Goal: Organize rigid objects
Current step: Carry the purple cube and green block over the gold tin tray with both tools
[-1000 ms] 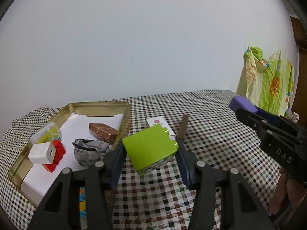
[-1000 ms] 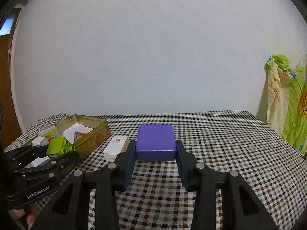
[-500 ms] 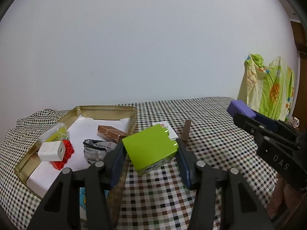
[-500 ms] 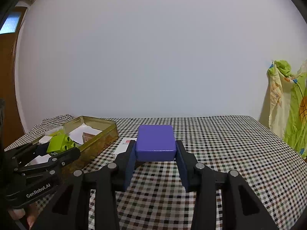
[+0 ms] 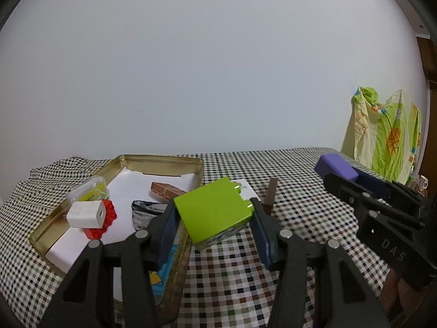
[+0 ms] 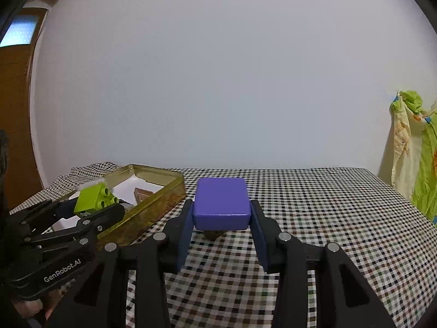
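We see from two hand cameras, low and close over the checked table point(image 5: 300, 218), both facing the white wall; both show the gold tin point(image 6: 164, 191)

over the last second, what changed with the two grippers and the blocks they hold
Both hands carried their loads across the table. In the right wrist view the gold tin has come nearer the purple block. Nothing was picked up or released: the left gripper keeps the green brick, the right gripper the purple block. Items in the tin stayed put.

tin point(image 5: 200, 164): 1 | green brick point(image 5: 214, 209): 1 | purple block point(image 6: 221, 203): 1 | red brick point(image 5: 105, 220): 1 | white cube point(image 5: 86, 213): 1
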Demonstrator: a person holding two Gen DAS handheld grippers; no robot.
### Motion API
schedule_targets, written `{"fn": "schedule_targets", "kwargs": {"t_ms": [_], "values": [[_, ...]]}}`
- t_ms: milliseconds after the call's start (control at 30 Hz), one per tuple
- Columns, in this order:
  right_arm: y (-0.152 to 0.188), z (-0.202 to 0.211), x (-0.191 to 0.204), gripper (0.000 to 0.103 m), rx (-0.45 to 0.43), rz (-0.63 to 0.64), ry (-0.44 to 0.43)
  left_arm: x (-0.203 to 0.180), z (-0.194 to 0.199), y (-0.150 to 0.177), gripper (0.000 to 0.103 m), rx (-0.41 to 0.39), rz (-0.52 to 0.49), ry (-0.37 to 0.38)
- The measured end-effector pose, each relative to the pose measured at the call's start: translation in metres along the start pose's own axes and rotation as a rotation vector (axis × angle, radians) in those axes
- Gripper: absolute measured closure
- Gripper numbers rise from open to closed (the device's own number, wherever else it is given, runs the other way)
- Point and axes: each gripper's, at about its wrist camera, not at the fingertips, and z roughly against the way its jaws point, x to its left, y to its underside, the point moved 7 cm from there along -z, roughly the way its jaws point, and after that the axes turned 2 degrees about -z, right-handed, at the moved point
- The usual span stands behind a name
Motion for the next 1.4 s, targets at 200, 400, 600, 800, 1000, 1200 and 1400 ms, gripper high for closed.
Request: {"fn": "schedule_targets", "kwargs": {"t_ms": [200, 400, 600, 800, 1000, 1200, 1400], "values": [[-0.001, 0.003, 0.010, 0.060, -0.012, 0.008, -0.011, 0.002, 0.007, -0.002, 0.053, -0.030, 0.004, -0.019], [-0.001, 0.003, 0.017, 0.060, -0.017, 0.015, -0.020, 0.007, 0.010, -0.002, 0.053, -0.037, 0.019, -0.029], [-0.002, 0.005, 0.019, 0.060, -0.018, 0.013, -0.026, 0.009, 0.016, -0.003, 0.053, -0.056, 0.021, -0.047], [-0.002, 0.008, 0.026, 0.060, -0.015, 0.016, -0.042, 0.015, 0.017, -0.004, 0.053, -0.066, 0.036, -0.063], [-0.001, 0.010, 0.039, 0.060, -0.017, 0.032, -0.060, 0.022, 0.020, -0.004, 0.053, -0.074, 0.053, -0.082], [-0.002, 0.008, 0.051, 0.060, -0.009, 0.041, -0.082, 0.033, 0.025, -0.005, 0.053, -0.095, 0.061, -0.112], [-0.001, 0.004, 0.055, 0.060, 0.003, 0.033, -0.099, 0.048, 0.027, -0.004, 0.053, -0.094, 0.092, -0.124]]}}
